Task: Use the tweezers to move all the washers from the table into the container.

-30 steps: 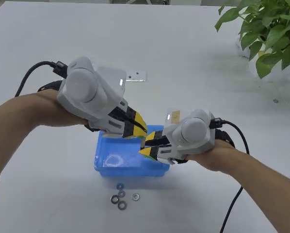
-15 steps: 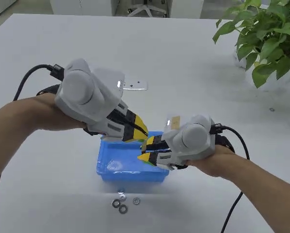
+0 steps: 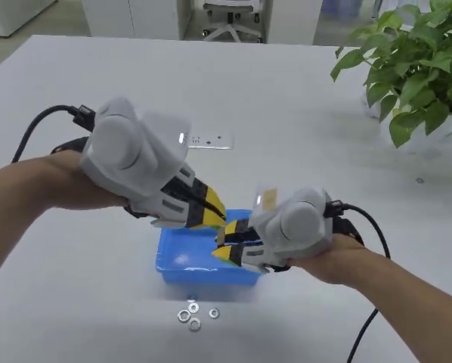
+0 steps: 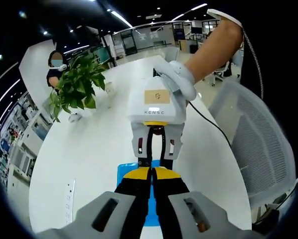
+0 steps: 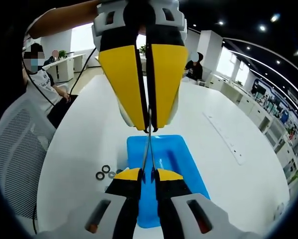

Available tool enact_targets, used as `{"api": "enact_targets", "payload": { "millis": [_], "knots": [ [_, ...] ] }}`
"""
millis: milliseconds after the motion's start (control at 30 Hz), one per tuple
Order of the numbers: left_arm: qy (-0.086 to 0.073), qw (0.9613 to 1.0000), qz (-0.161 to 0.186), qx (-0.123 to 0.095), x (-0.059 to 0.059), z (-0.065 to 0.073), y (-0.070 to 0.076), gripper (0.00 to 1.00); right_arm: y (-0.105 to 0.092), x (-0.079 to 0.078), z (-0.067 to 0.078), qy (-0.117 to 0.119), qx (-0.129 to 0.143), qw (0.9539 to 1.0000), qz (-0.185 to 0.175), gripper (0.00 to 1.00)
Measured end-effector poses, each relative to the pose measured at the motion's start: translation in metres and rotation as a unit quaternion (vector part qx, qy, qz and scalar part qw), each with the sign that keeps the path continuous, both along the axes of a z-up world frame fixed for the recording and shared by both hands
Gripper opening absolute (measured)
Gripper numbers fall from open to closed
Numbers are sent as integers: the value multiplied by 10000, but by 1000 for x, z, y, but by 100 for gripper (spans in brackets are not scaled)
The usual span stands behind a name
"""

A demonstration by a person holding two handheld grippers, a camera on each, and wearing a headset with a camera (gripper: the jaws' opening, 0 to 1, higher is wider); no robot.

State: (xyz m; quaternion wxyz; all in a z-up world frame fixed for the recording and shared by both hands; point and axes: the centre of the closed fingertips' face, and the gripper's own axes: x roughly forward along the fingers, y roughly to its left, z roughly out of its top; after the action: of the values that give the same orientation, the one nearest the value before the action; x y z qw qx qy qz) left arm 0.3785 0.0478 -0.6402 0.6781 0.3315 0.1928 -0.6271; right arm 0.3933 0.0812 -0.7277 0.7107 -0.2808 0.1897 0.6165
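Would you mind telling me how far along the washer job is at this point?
Done: nothing evident; the container shows no washer on its visible floor. In hand: the tweezers, gripped at opposite ends by the left hand-held gripper and right hand-held gripper over the container. Left: the washers, all lying on the table beside it.

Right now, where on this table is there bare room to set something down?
Free: the wide stretch of table between the white strip and the potted plant; also the near patch left of the washers. Crowded: the blue container under the left gripper and right gripper, washers just before it.
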Motion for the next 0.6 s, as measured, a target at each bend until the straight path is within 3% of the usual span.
{"api": "enact_targets", "payload": {
  "millis": [600],
  "knots": [
    [52,9999,-17,92,-32,-5,2,5,-2,-31,-6,75,-24,10000,-22,12]
  ]
}}
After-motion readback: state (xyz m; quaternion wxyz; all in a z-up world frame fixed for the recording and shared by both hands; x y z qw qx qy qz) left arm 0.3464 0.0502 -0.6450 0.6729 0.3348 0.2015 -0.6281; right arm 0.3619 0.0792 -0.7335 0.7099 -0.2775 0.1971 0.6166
